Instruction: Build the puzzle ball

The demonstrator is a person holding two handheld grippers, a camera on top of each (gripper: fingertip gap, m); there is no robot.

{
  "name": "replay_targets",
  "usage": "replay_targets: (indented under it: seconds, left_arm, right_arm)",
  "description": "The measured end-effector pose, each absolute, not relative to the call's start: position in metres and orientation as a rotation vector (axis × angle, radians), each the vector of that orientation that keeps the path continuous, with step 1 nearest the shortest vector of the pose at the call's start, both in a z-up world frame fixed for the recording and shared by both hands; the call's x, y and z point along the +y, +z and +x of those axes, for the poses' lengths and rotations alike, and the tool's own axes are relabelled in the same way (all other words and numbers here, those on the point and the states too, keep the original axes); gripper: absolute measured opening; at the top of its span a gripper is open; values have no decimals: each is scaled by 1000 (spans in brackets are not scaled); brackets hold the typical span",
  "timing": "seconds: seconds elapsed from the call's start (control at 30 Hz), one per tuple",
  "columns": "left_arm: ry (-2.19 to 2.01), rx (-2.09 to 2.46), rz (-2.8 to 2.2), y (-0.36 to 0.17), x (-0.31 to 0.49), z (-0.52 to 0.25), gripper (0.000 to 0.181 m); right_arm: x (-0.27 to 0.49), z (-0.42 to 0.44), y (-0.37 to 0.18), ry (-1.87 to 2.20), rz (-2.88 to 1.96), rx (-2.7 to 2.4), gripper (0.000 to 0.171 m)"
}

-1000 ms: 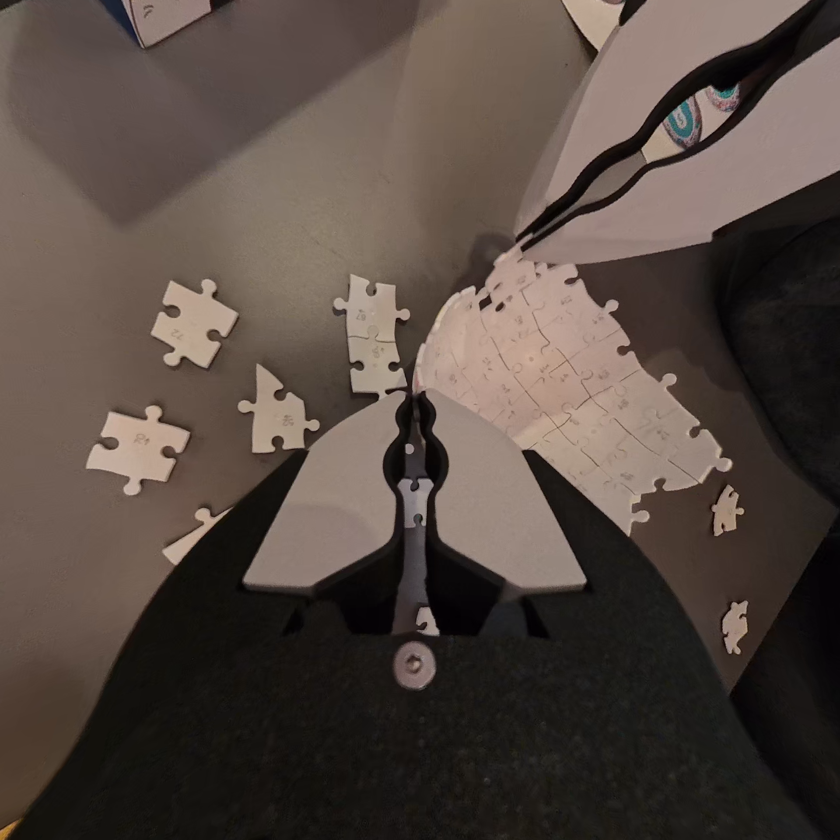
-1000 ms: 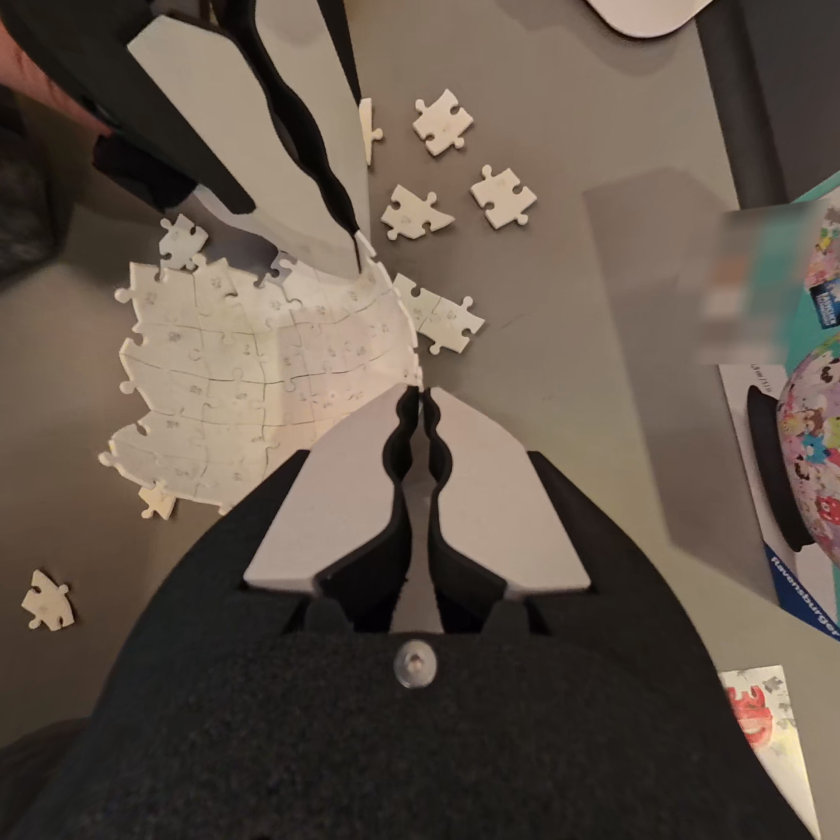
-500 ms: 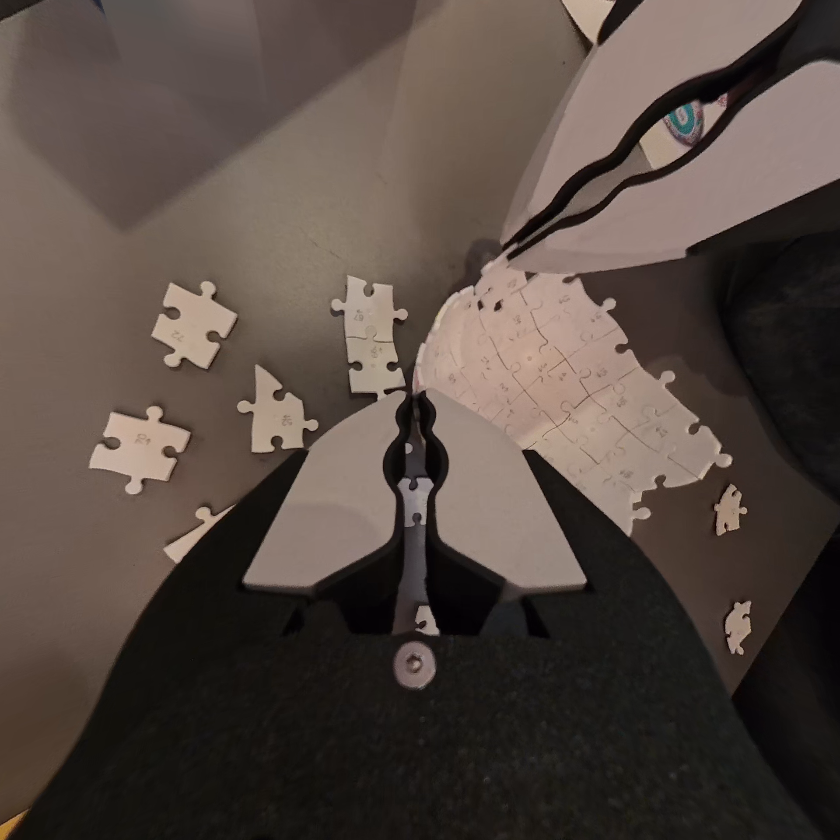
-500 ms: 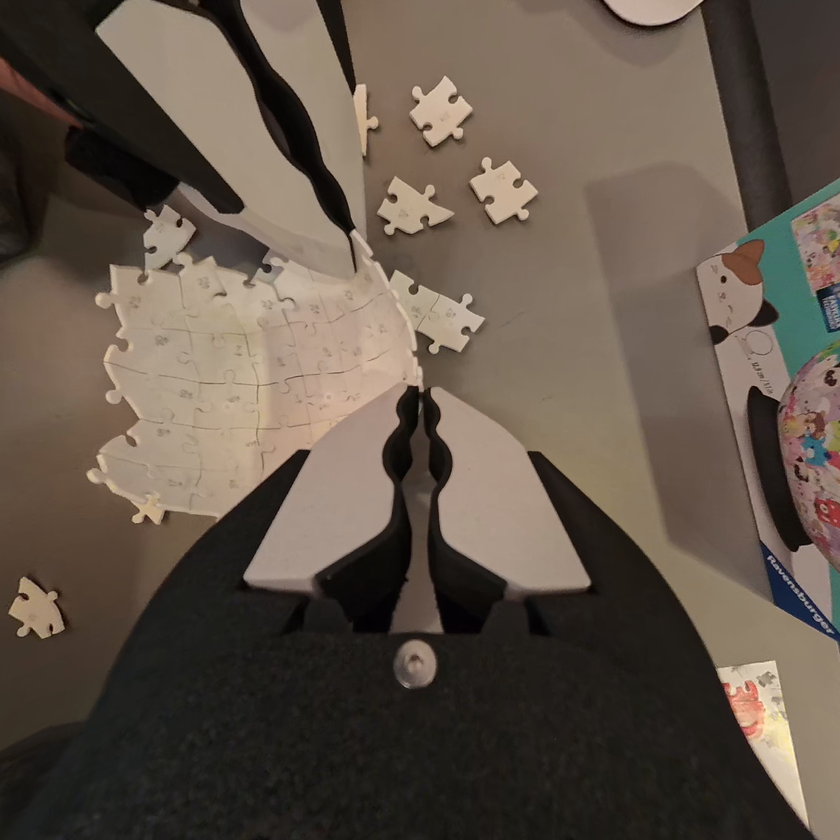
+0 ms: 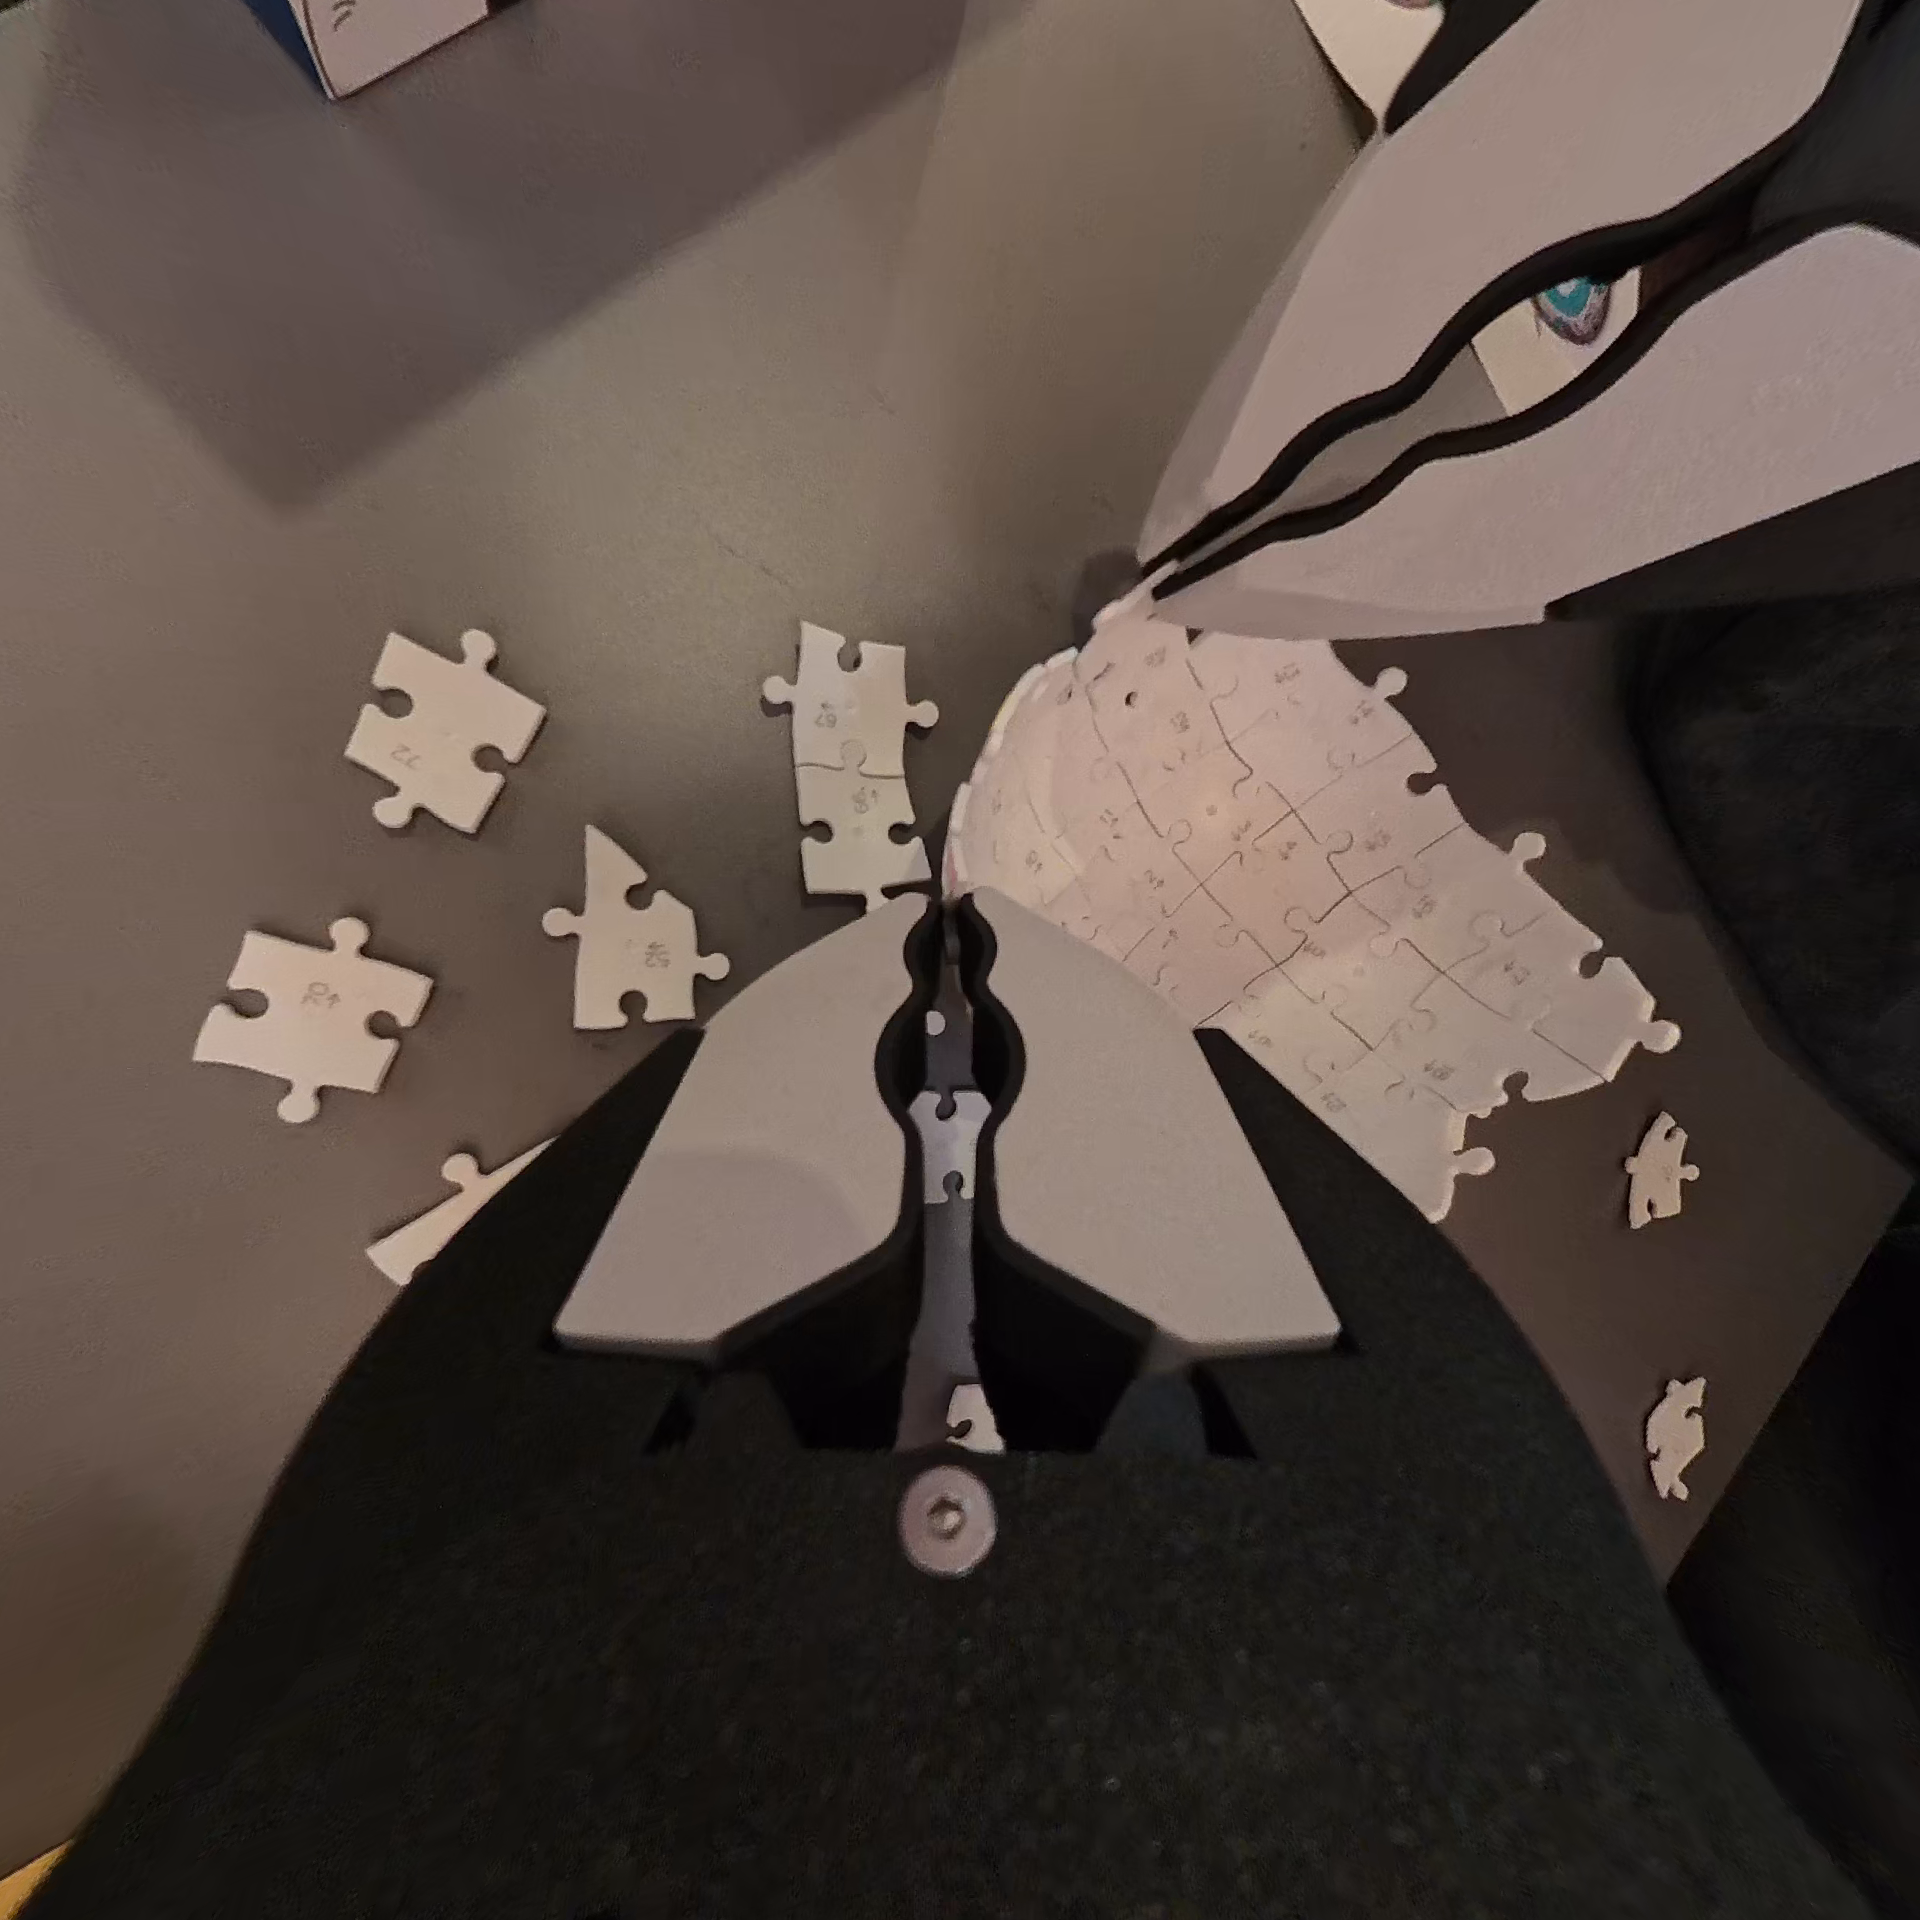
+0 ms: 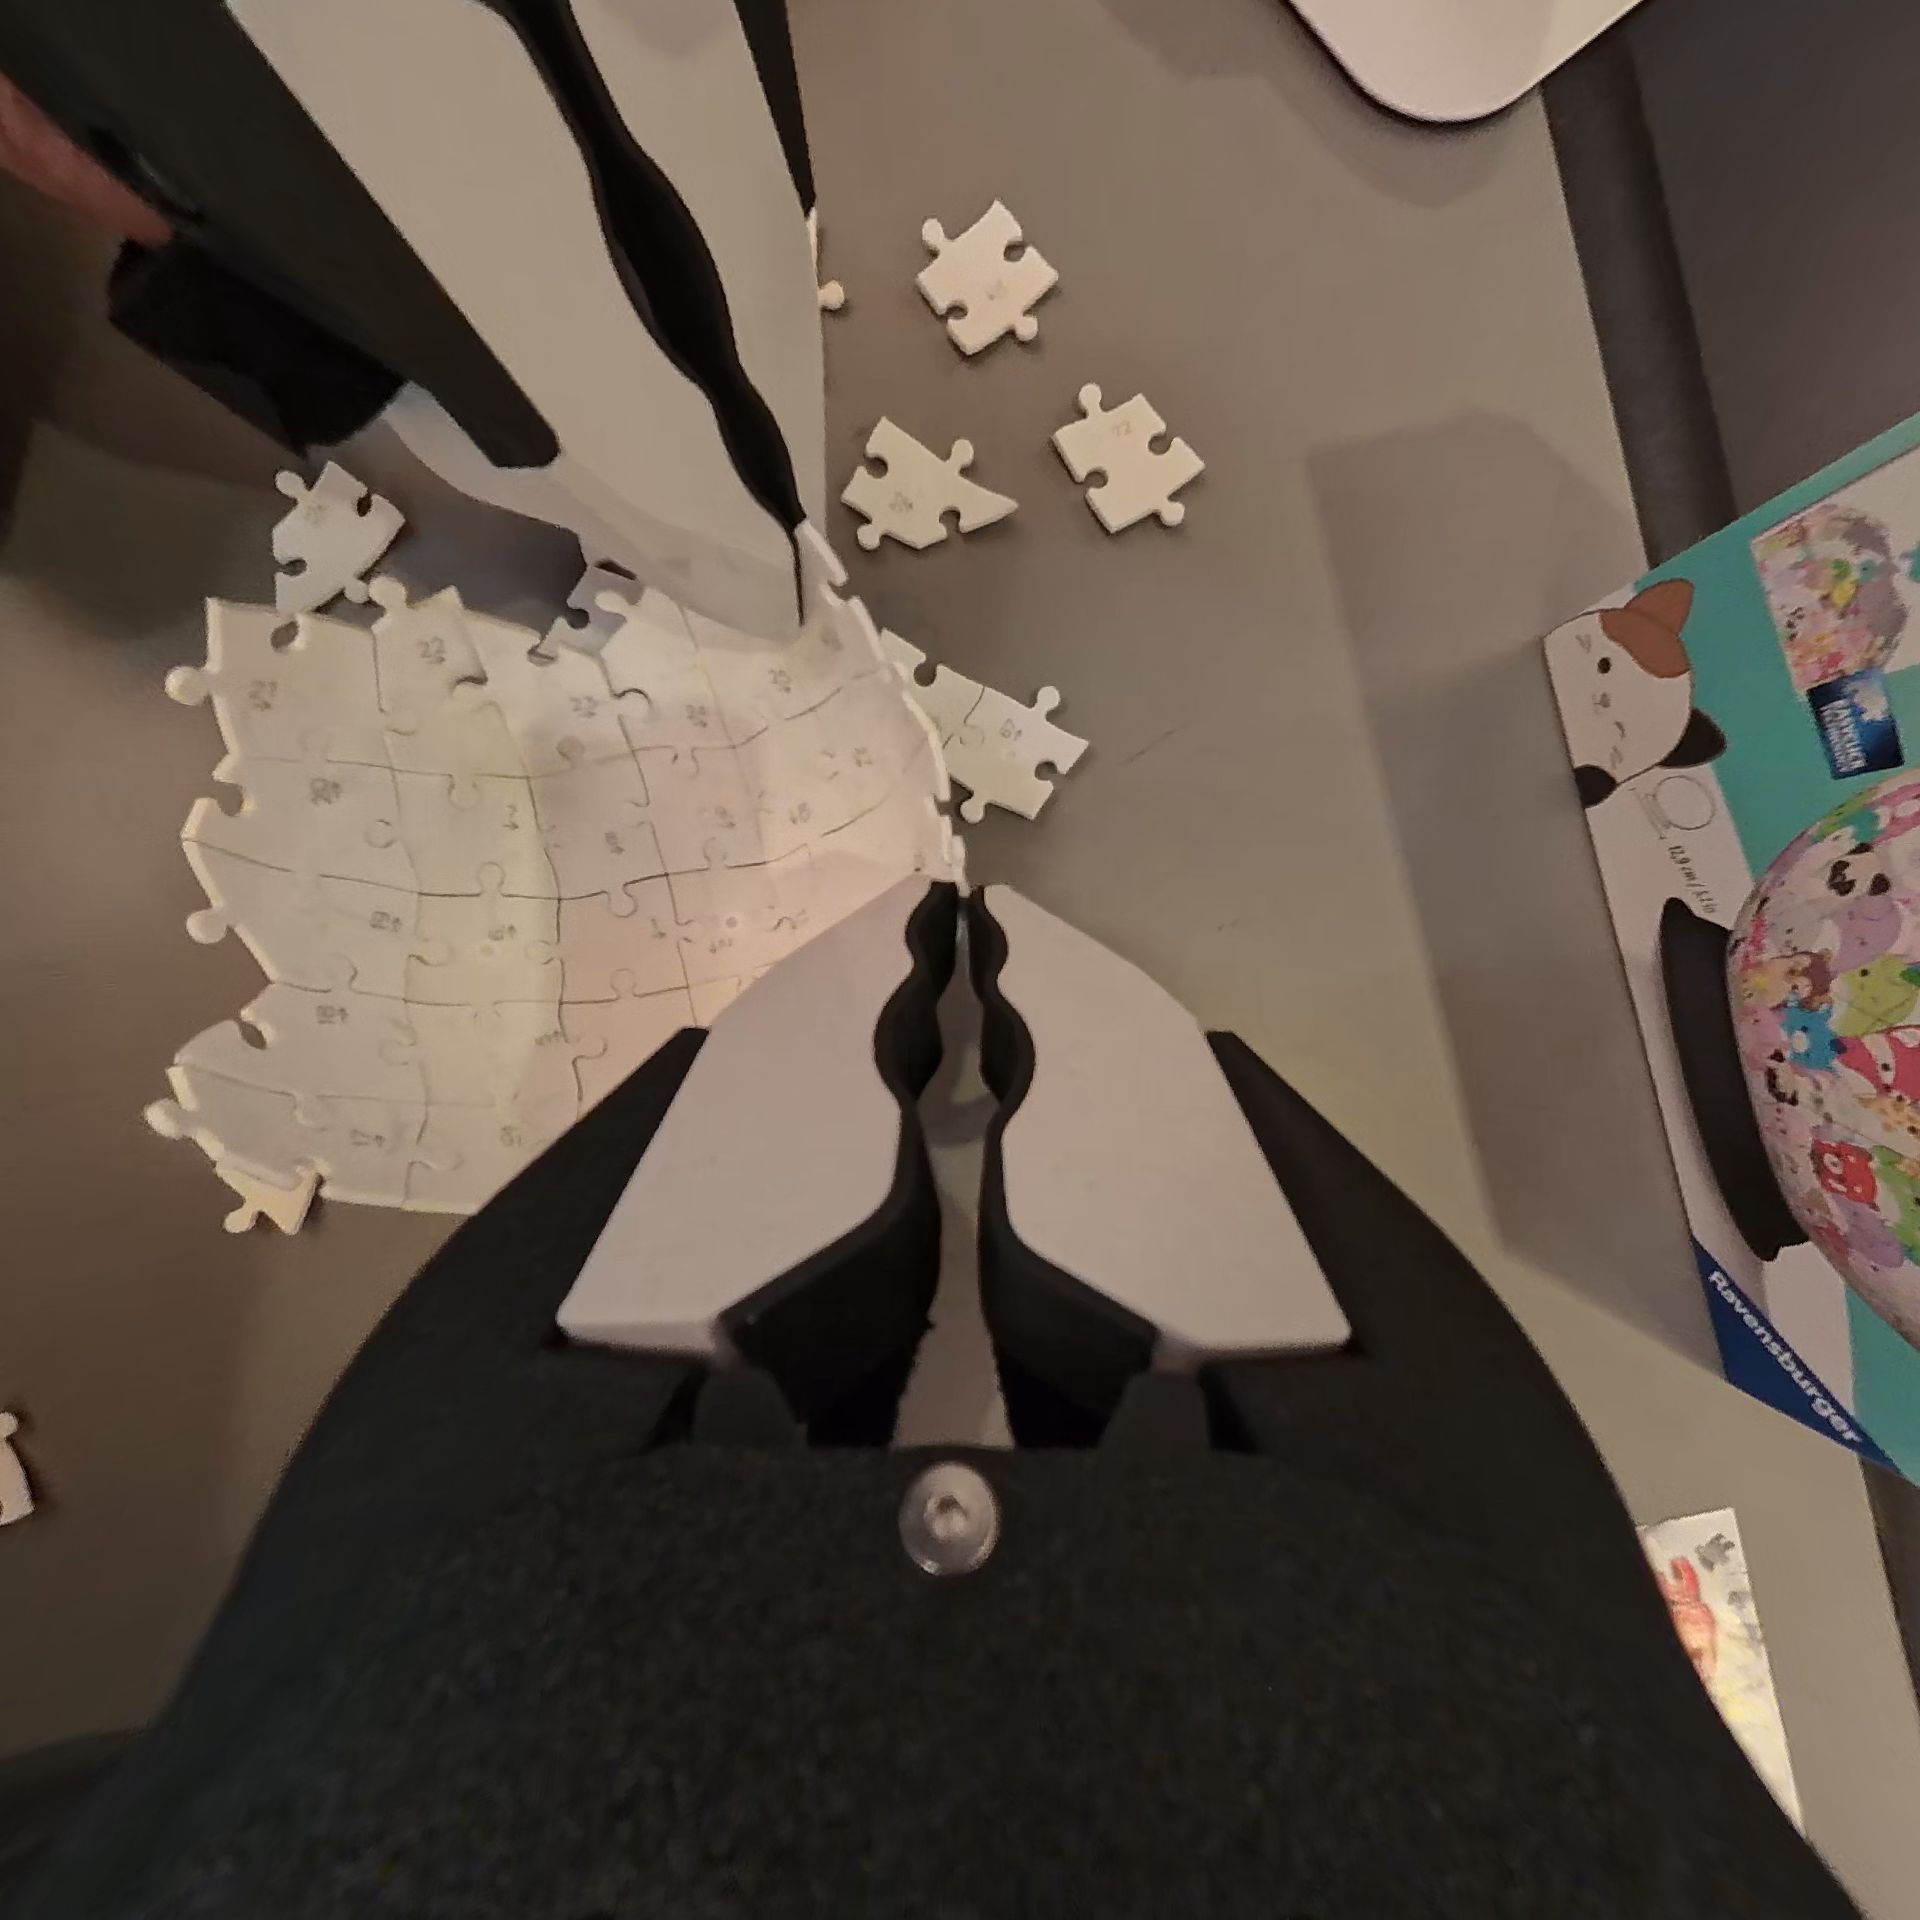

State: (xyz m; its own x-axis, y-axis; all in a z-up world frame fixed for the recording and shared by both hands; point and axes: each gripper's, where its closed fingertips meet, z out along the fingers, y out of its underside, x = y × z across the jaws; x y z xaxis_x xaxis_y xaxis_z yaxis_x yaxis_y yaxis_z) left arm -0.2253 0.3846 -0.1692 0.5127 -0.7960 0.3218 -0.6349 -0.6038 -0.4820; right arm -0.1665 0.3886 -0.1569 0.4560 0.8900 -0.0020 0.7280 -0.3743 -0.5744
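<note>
- Jaws of the left gripper (image 5: 951,914) are pressed together on the rim of the curved white shell of joined puzzle pieces (image 5: 1288,883), at its near-left edge as the left wrist view shows it.
- Jaws of the right gripper (image 6: 961,896) are likewise closed on the same shell's rim; in the left wrist view this gripper comes in from the far right and pinches the shell's far edge.
- Shell sits between the two grippers, blank numbered backs facing up and bowed like a dish; whether it rests on the grey tabletop (image 5: 623,416) or hangs just above it, I cannot tell.
- Done so far, by my judgement: several rows of pieces are locked into one patch, well short of a sphere.
- Left to do: a joined pair of white pieces (image 5: 857,790) lies just beside the shell's left edge, and single white loose pieces (image 5: 442,743) are scattered farther left on the tabletop, with a few small ones near the shell's right side.
- These must still be fitted, and more than are in view would be needed to close the ball.
- Teal and white puzzle box with a picture of a colourful ball (image 6: 1766,935) lies at the right of the tabletop in the right wrist view, well apart from the work.
</note>
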Motion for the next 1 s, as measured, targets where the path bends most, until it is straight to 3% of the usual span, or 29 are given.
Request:
replay_targets:
  seconds: [1.0]
  left_arm:
    - [-754,1208,-2439,-168,385,-225,2]
  right_arm:
    - [389,-166,-156,230,-1950,-1406,3]
